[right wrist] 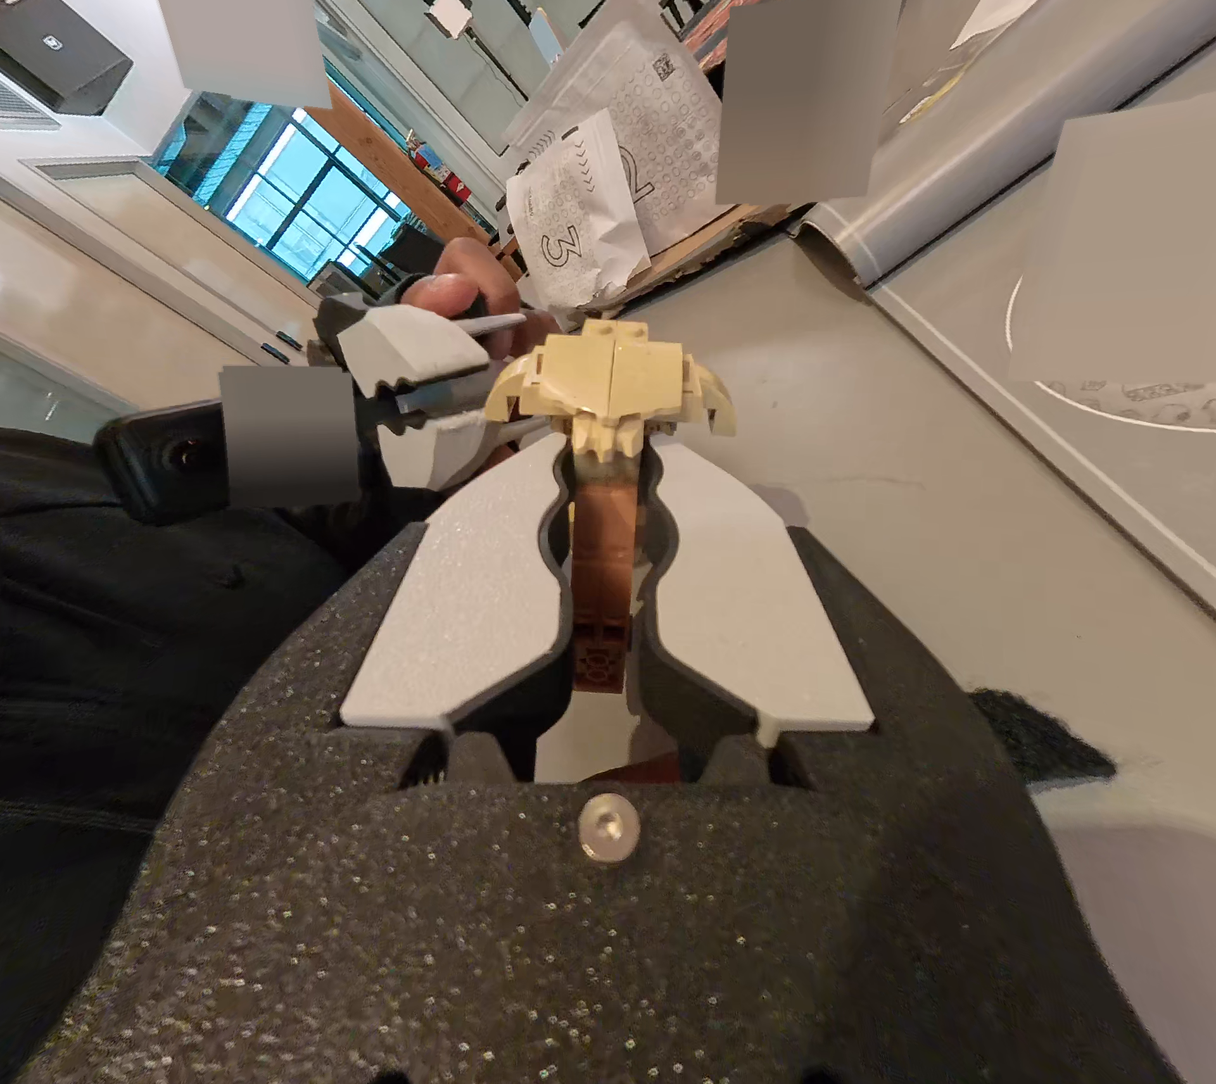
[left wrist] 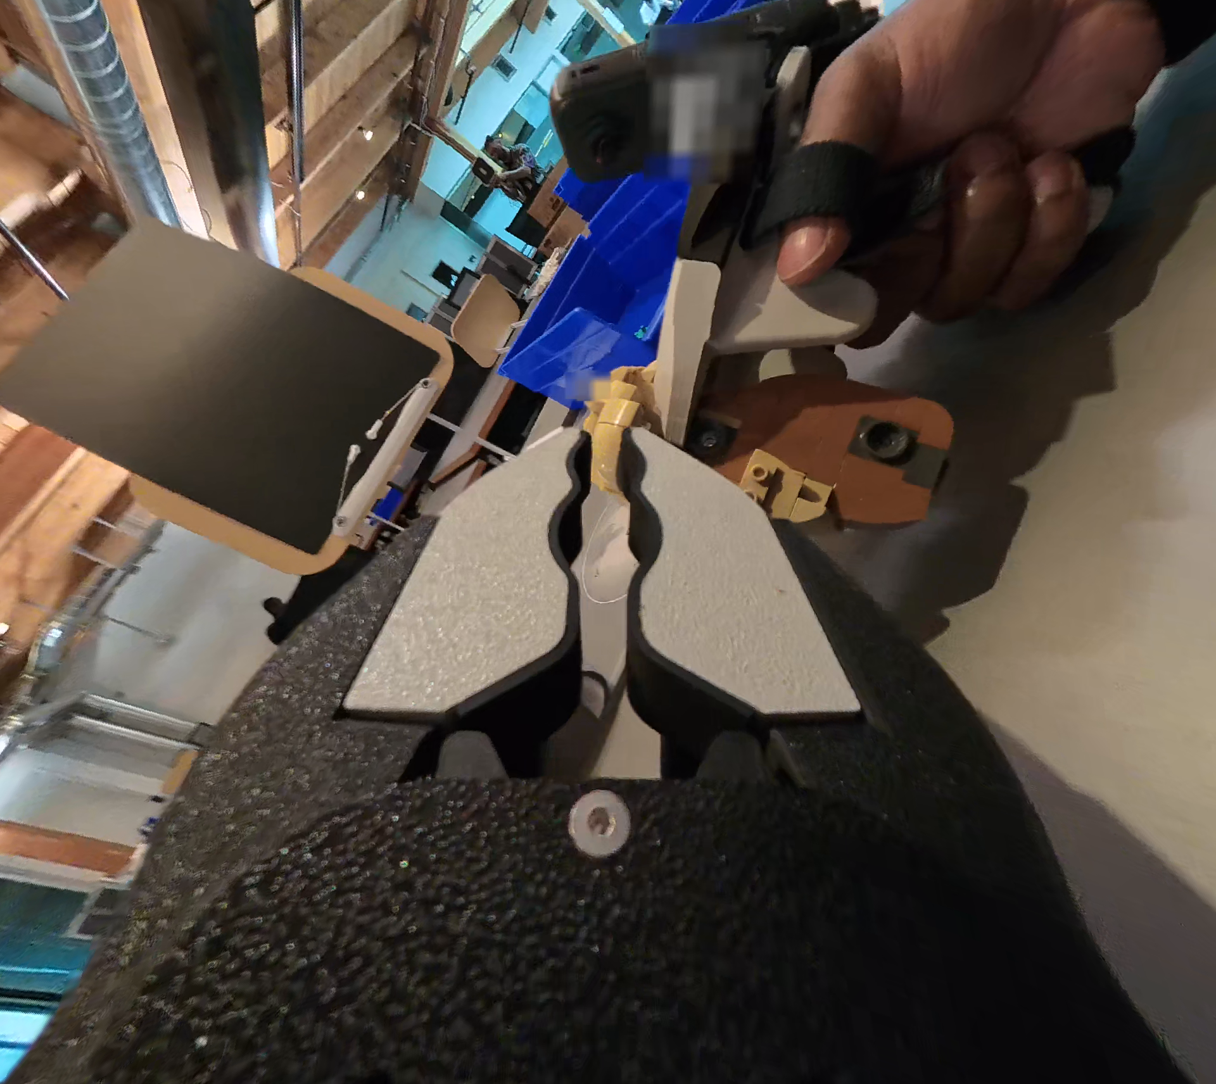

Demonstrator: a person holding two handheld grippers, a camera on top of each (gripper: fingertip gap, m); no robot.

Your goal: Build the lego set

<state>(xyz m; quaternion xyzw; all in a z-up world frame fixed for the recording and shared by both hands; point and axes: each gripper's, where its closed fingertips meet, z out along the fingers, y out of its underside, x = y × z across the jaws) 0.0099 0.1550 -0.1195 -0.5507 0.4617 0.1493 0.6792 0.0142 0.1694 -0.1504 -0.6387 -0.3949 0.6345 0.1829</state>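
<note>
My right gripper [right wrist: 605,454] is shut on the brown body [right wrist: 602,546] of a small brick model and holds it above the grey table [right wrist: 888,493]. The model's tan horned head [right wrist: 612,378] sticks out past the fingertips. In the left wrist view the same model [left wrist: 822,440] shows side on, in the right gripper's fingers [left wrist: 684,342], with a hand [left wrist: 954,118] on the handle. My left gripper [left wrist: 607,460] is closed on a tan curved piece [left wrist: 608,447] at the model's head end, with both pads against it. The left gripper also shows in the right wrist view [right wrist: 421,388], at the head's left horn.
Blue plastic bins [left wrist: 612,276] stand behind the model. A chair with a black seat [left wrist: 217,381] is at the left. White numbered paper bags [right wrist: 592,210] lie on cardboard at the table's far side. A person's dark sleeve [right wrist: 131,625] is at the left. The tips of both grippers are at nearly the same place.
</note>
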